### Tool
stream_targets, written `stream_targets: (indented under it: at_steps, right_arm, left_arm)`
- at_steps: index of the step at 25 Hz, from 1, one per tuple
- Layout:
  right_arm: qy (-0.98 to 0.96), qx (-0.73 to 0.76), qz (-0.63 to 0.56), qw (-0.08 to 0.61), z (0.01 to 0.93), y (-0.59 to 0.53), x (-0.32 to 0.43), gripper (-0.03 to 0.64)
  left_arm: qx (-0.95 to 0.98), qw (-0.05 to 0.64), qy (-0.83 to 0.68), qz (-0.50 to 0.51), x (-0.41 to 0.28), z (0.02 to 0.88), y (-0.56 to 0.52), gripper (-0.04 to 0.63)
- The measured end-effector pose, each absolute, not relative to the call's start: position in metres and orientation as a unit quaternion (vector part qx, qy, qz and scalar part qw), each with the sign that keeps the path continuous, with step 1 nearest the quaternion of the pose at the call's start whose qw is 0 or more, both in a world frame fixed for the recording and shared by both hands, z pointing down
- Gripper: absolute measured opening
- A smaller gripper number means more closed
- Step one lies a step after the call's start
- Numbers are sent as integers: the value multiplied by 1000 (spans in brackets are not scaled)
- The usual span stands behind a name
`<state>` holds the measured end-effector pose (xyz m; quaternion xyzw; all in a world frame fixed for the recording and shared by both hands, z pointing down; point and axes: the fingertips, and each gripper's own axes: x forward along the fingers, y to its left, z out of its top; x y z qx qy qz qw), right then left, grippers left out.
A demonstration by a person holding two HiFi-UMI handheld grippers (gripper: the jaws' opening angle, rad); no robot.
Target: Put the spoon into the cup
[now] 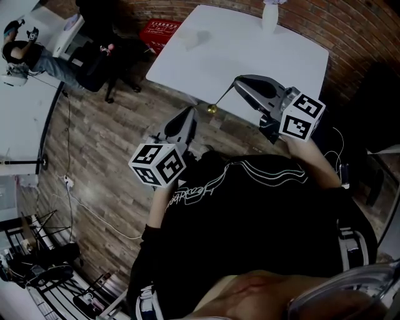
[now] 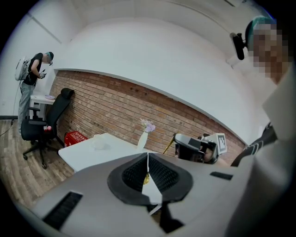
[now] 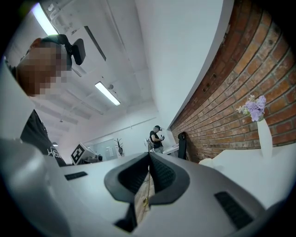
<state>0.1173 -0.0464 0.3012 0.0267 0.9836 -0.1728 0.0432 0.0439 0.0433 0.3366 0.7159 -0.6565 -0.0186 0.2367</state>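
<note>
Your right gripper [image 1: 236, 82] pinches the spoon [image 1: 220, 99] just off the table [image 1: 250, 53] edge — left gripper [image 1: 192, 112], jaws together, sits beside its bowl.

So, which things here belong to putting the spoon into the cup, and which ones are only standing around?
For the job:
- spoon, held by the right gripper
- cup, on the white table

Only standing around:
- vase with flowers
- red crate
- black office chair
- second person at the far desk
- left gripper, shut and empty
</note>
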Motion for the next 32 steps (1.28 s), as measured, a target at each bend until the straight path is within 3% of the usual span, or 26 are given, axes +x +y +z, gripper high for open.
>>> stream_targets:
  at_steps: [9, 32]
  right_arm:
    - [986, -16, -160, 43, 307, -85, 95, 0]
    - [975, -135, -176, 9, 322, -230, -94, 0]
  left_arm:
    - [733, 234, -638, -16, 9, 344, 7, 7]
    - [784, 273, -557, -34, -196, 351, -150, 8]
